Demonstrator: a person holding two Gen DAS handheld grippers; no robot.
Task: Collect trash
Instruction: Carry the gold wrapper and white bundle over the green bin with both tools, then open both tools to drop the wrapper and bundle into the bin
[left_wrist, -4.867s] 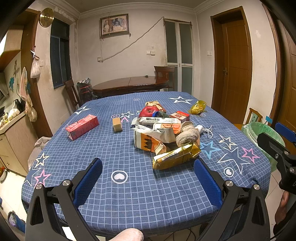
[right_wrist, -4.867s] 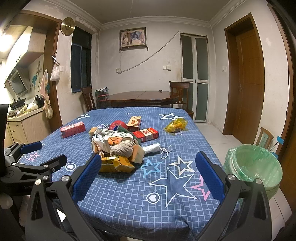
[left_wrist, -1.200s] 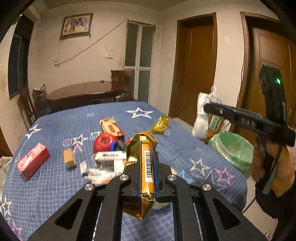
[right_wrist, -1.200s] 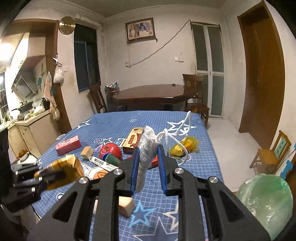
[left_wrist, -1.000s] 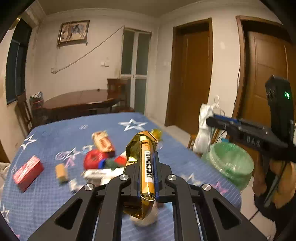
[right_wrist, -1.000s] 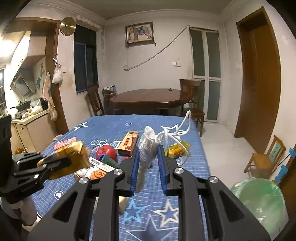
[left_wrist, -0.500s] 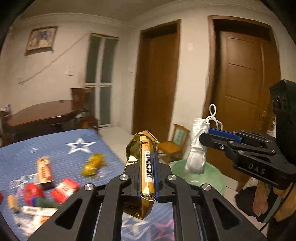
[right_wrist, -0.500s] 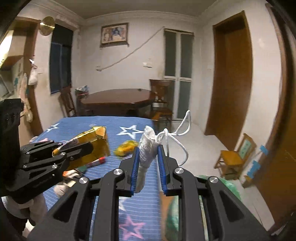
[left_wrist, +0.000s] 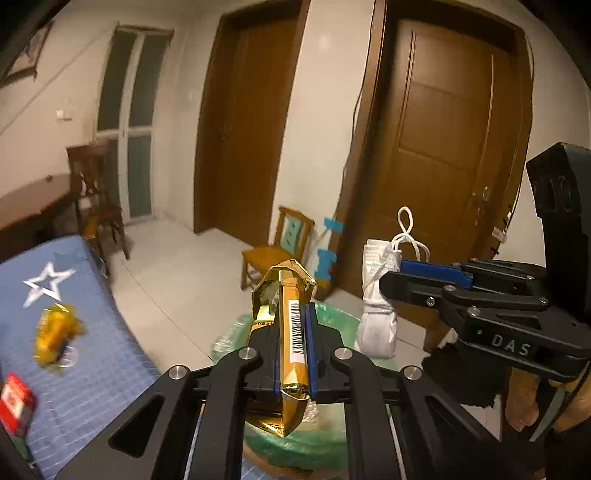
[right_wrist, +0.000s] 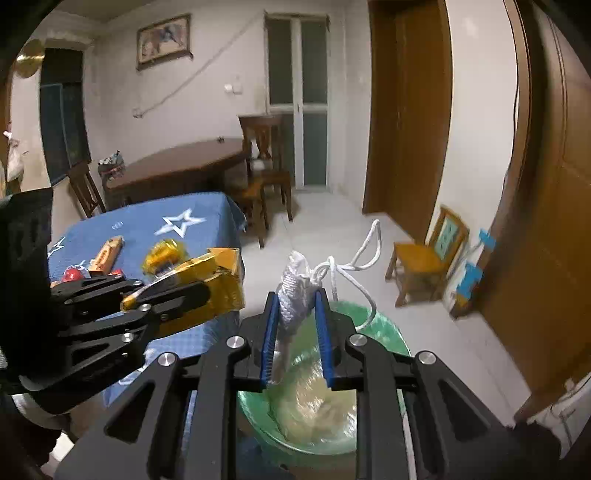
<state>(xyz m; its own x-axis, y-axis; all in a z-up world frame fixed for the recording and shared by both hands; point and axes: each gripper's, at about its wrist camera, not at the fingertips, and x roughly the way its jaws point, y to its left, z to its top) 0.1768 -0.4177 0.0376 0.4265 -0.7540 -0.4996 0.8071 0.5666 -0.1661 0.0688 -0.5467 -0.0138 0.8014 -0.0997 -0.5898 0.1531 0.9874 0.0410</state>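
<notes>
My left gripper (left_wrist: 291, 314) is shut on a crumpled gold foil packet (left_wrist: 286, 295) with a barcode, held over the near rim of the green-lined bin (left_wrist: 332, 321). To its right, my right gripper (left_wrist: 391, 277) is shut on a white cloth bundle (left_wrist: 376, 317) with a looped white cord. In the right wrist view the right gripper (right_wrist: 295, 306) clamps the cloth bundle (right_wrist: 293, 288) directly above the bin (right_wrist: 384, 332). The left gripper (right_wrist: 199, 291) with the gold packet (right_wrist: 218, 280) sits to the left, by the table's edge.
The blue starred table (right_wrist: 140, 229) still carries a yellow wrapper (right_wrist: 162, 258), an orange box (right_wrist: 107, 254) and a red item (right_wrist: 72, 275). A small wooden chair (right_wrist: 421, 262) stands by the brown door (left_wrist: 443, 147). White tiled floor surrounds the bin.
Both grippers have swung right, away from the table, to above the green bin, each still holding its item. The table has slid to the left of both views.
</notes>
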